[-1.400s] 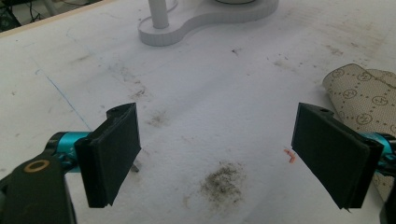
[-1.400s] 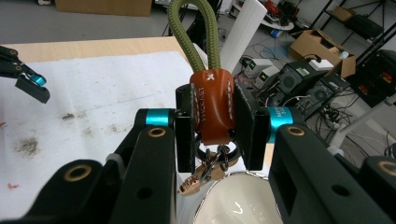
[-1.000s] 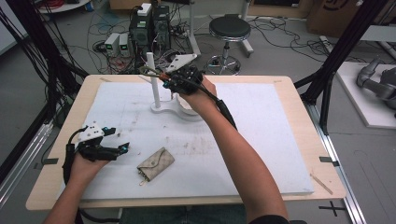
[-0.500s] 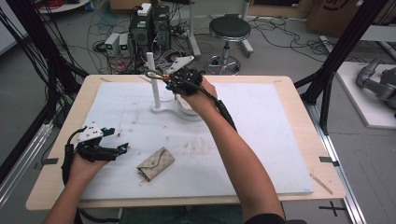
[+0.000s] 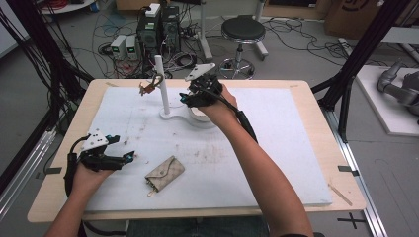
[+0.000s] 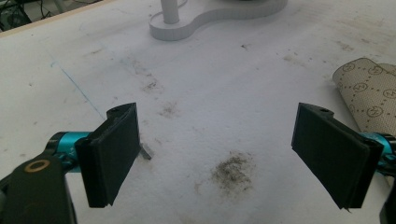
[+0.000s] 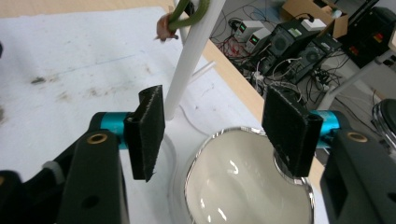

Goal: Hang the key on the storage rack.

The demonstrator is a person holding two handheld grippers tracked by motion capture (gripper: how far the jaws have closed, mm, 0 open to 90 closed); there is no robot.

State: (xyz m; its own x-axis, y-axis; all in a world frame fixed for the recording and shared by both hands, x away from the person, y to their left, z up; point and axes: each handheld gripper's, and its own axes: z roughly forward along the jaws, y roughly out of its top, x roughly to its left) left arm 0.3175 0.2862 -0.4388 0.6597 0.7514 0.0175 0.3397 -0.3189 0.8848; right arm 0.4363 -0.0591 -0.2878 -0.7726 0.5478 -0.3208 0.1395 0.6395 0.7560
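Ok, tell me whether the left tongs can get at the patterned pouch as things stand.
Probably yes. The left tongs are open and empty, low over the white mat, and the patterned pouch lies flat just beside them with nothing between. The right tongs are far off by the stand.

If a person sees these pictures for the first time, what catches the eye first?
Probably the white post at the far side of the table, with a green ring of keys hanging on it. Just right of it, the right gripper has just been opening, nothing between its jaws, above a shiny white dish. Nearer, a patterned pouch lies beside the open left gripper.
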